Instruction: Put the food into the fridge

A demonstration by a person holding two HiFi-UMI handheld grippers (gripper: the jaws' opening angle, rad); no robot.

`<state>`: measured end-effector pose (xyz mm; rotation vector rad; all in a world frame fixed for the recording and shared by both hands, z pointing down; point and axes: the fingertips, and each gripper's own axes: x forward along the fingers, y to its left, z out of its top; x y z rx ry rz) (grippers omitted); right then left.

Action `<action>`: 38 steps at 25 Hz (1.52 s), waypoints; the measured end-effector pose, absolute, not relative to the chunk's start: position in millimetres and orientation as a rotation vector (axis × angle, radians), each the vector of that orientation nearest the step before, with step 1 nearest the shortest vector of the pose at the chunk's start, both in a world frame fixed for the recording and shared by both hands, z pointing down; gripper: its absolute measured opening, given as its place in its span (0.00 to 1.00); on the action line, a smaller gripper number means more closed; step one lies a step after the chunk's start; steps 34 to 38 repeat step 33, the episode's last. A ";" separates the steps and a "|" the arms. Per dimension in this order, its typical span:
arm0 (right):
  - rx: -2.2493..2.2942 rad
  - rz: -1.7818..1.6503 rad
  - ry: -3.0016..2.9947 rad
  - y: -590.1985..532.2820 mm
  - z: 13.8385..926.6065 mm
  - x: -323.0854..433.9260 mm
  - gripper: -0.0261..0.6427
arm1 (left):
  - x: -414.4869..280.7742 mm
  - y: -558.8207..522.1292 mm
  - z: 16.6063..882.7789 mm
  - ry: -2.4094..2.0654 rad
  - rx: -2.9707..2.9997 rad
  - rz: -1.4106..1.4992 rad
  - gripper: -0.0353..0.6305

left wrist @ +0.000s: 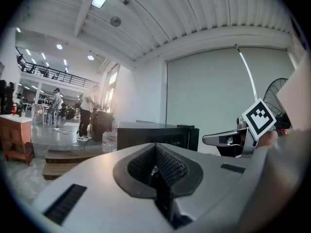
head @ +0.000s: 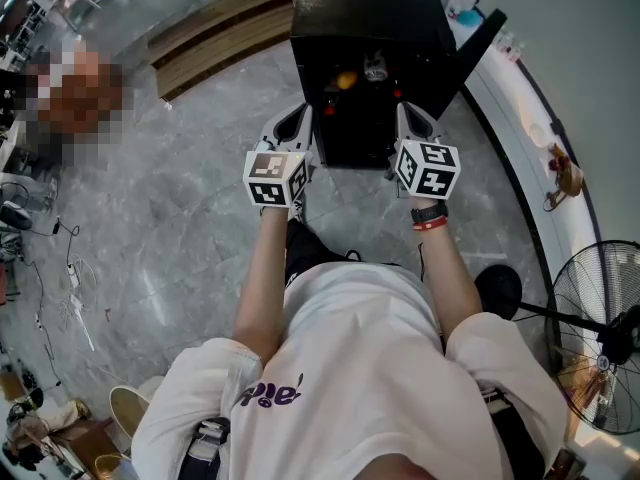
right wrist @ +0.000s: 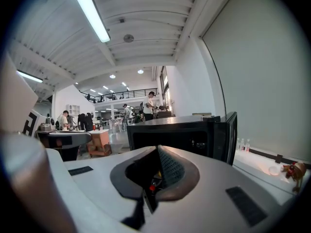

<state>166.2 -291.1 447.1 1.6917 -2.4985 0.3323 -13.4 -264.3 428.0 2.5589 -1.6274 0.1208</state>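
Fridge (head: 370, 8) ahead, door (head: 482, 40) open rightward; food (head: 345, 81) inside; left gripper (head: 298, 118), right gripper (head: 408, 116) side by side before it; fan (head: 590, 318) far right.

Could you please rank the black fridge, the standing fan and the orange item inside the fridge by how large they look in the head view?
1. The black fridge, plainly the largest.
2. The standing fan, though the frame edge cuts part of it off.
3. The orange item inside the fridge, only a small spot.

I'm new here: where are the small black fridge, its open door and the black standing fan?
Small black fridge (head: 368, 3): head view, top panel.
Open black fridge door (head: 480, 40): head view, door's middle.
Black standing fan (head: 590, 288): head view, wire grille.
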 end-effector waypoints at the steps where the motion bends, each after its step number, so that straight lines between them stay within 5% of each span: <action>1: 1.692 0.330 -2.499 -290.3 446.4 166.0 0.06 | -13.1 -263.4 426.9 -1.628 2.561 0.121 0.08; 38: 1.550 0.485 -2.379 -315.2 532.8 154.3 0.06 | -10.4 -299.1 488.0 -1.506 2.535 0.227 0.08</action>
